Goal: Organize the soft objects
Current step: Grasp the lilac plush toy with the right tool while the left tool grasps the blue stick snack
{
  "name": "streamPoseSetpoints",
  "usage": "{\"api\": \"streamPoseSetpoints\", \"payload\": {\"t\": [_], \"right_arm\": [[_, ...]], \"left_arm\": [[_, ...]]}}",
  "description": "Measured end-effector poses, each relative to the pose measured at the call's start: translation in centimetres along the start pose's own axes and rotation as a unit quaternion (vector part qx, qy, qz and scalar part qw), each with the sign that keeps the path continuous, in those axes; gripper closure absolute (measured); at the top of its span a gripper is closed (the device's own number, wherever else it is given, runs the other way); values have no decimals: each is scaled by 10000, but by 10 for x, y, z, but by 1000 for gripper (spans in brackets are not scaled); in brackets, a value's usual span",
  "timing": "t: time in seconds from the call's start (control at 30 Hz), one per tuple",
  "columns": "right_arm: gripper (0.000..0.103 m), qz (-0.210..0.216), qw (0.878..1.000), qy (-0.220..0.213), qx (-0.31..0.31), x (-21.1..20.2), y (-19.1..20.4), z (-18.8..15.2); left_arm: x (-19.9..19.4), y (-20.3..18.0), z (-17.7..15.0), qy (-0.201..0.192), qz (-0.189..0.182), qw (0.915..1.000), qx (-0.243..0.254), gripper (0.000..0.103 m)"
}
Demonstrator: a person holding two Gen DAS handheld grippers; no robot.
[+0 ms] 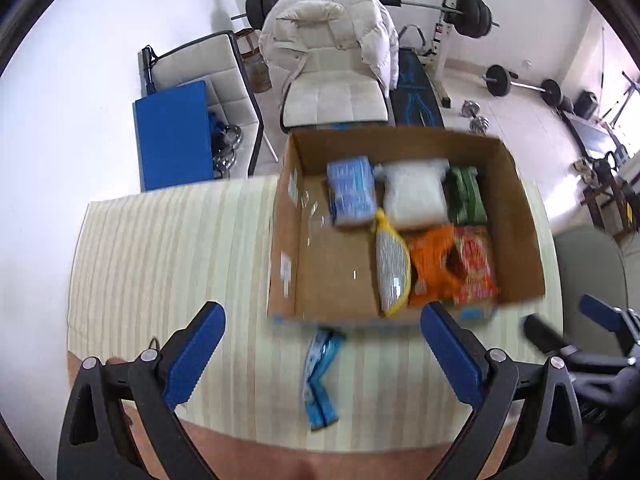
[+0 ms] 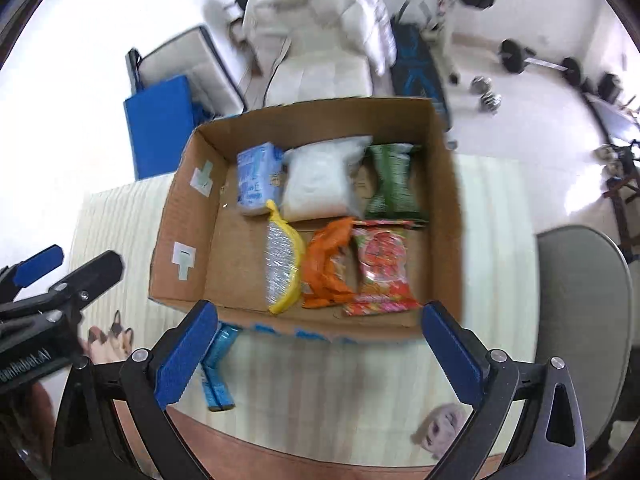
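Note:
A cardboard box [image 1: 286,236] stands on a striped cloth and holds several soft packets: a blue pack [image 1: 350,190], a white bag [image 1: 414,194], a green pack [image 1: 466,196], a yellow-edged packet [image 1: 392,266], an orange packet [image 1: 432,266] and a red packet [image 1: 476,266]. A light blue packet [image 1: 322,376] lies on the cloth in front of the box. My left gripper [image 1: 320,356] is open and empty above it. My right gripper [image 2: 320,354] is open and empty over the box's near wall [image 2: 248,310]; the blue packet [image 2: 218,364] shows by its left finger.
The cloth [image 1: 160,264] covers a table with a brown near edge [image 1: 360,452]. A grey chair [image 2: 580,320] stands at the right. A white armchair [image 1: 332,72], a blue mat [image 1: 174,136] and gym weights lie beyond the table.

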State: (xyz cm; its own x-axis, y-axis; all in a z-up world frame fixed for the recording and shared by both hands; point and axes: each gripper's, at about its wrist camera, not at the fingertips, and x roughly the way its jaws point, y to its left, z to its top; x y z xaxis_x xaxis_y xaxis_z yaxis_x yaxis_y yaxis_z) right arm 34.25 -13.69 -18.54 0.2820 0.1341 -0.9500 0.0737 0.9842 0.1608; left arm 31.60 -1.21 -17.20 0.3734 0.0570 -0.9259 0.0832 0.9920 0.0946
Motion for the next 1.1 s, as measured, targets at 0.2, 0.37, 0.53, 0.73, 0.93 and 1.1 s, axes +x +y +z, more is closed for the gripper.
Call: {"api": "streamPoseSetpoints", "payload": {"t": [0.2,0.37,0.53,0.73,0.93,1.1], "right_arm": [[0,-250,9884,323,1463,-9,-80,-84],[0,-585,9647,866,2417,23,-144,-139],[0,-569,9563,1258,2576,69,-169,-155],[0,-583,9579,1697,2242,112,-171,-158],[12,-580,9477,2064,2364,138,-166,-165],[10,432,9361,2225,2690,131,-155,-173]], "left_arm": [[37,-4,-69,647,-437,9969,27,3],[84,-5,-106,1191,-416,9920,34,6],[128,6,-121,1684,-427,9845,-253,28],[160,12,-123,1902,-213,9808,-374,33],[174,11,-124,2079,-168,9771,-426,33],[170,16,-126,2065,-223,9770,-490,33]]}}
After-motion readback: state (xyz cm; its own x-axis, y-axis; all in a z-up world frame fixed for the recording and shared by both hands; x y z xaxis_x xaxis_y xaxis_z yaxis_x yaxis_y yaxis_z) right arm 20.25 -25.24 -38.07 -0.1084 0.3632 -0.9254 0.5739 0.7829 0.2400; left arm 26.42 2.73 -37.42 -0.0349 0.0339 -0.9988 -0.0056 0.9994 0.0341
